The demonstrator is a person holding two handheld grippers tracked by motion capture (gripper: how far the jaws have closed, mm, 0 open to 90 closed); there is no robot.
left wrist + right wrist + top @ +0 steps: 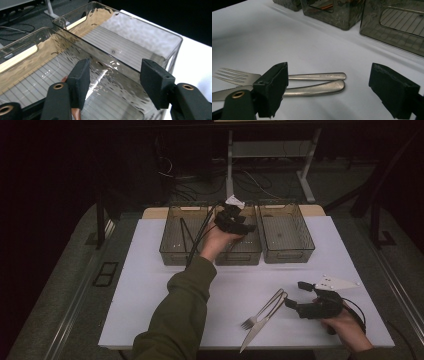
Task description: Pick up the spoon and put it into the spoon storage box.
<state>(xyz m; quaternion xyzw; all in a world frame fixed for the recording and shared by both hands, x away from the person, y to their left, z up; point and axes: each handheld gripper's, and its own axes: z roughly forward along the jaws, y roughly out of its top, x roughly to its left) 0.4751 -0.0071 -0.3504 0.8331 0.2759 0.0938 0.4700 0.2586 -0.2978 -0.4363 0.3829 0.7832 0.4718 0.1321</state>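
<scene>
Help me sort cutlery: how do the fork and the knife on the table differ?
The fork ends in tines; the knife ends in a flat, pointed blade. The knife reaches nearer the table's front edge than the fork. In the right gripper view, the fork's handle looks slimmer than the knife's. Both are silver metal, lying flat side by side.

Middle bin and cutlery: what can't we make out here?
- Middle bin: high view, left gripper and hand cover its contents.
- Brownish item: left gripper view, behind one jaw, cut by bottom edge; unidentifiable.
- Knife blade, fork tines: right gripper view, cut by left edge.
- Fork handle stamp: too small.
</scene>
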